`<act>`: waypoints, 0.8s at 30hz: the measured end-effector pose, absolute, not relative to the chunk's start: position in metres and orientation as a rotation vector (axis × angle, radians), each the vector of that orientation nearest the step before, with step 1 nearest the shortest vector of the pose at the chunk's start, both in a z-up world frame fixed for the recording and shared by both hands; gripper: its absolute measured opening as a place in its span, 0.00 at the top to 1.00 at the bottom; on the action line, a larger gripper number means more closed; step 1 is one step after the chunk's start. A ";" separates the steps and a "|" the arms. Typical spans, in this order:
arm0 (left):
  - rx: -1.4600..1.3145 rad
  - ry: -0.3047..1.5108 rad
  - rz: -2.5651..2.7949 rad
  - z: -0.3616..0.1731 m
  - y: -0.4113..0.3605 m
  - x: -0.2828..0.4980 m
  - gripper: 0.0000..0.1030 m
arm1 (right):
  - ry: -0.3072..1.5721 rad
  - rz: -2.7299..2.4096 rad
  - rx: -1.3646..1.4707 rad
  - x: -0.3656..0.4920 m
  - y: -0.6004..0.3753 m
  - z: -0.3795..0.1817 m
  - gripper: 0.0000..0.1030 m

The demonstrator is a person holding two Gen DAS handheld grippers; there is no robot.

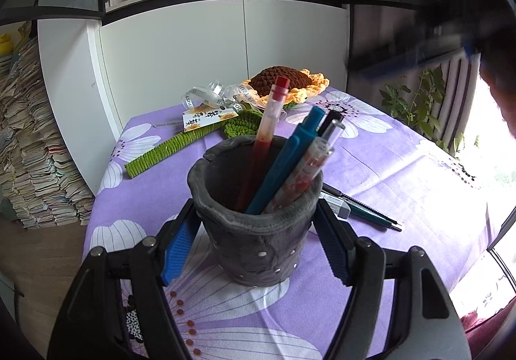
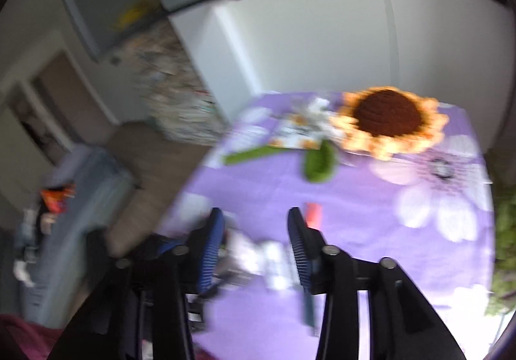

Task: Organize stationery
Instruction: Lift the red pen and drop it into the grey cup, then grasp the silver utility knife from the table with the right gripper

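**Left claw gripping the pen cup while the right claw hangs parted over the table**

The left gripper (image 1: 254,231) is clenching a dark grey pen cup (image 1: 258,231), its blue ribbed pads (image 1: 179,247) pressing on either side of the cup's wall. The cup is standing upright on the purple flowered tablecloth (image 1: 403,166), near the table's front middle in the left wrist view. Four pens are leaning inside it: a red pen (image 1: 269,131) with a red cap, a teal pen (image 1: 290,153), a black pen (image 1: 329,121) and a clear pen with red markings (image 1: 306,173).

Just to the right of the cup, an eraser (image 1: 337,203) and a dark green pen (image 1: 364,208) are lying on the cloth, touching or nearly touching each other. Farther back, a crocheted sunflower (image 1: 283,82) with a green stem is resting beside a ribbon and a printed card (image 1: 206,119).

The right gripper (image 2: 256,231) is showing released jaws, standing apart with a clear gap. The right wrist view is heavily blurred; pale and dark objects are sitting below and between the fingers (image 2: 209,244), but what they are cannot be told, and nothing appears pressed by the pads. A small red thing (image 2: 313,213) is lying just beyond the right finger. The sunflower (image 2: 388,118) is showing at the far end of the table.
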State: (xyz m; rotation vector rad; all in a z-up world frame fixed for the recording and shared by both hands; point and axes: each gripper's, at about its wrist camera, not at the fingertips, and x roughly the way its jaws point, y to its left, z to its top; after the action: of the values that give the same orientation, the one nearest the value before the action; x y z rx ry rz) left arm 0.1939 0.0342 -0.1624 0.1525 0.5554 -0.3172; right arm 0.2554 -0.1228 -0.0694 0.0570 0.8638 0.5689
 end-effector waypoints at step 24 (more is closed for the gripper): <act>0.166 0.566 -0.309 -0.162 0.035 0.193 0.31 | 1.108 0.478 -0.060 0.291 -0.105 -0.184 0.62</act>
State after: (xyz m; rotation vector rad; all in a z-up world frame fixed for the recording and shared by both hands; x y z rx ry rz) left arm 0.1932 0.0347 -0.1620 0.1660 0.5657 -0.3090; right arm 0.2905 -0.1055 -0.1836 -0.0599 1.1077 0.4780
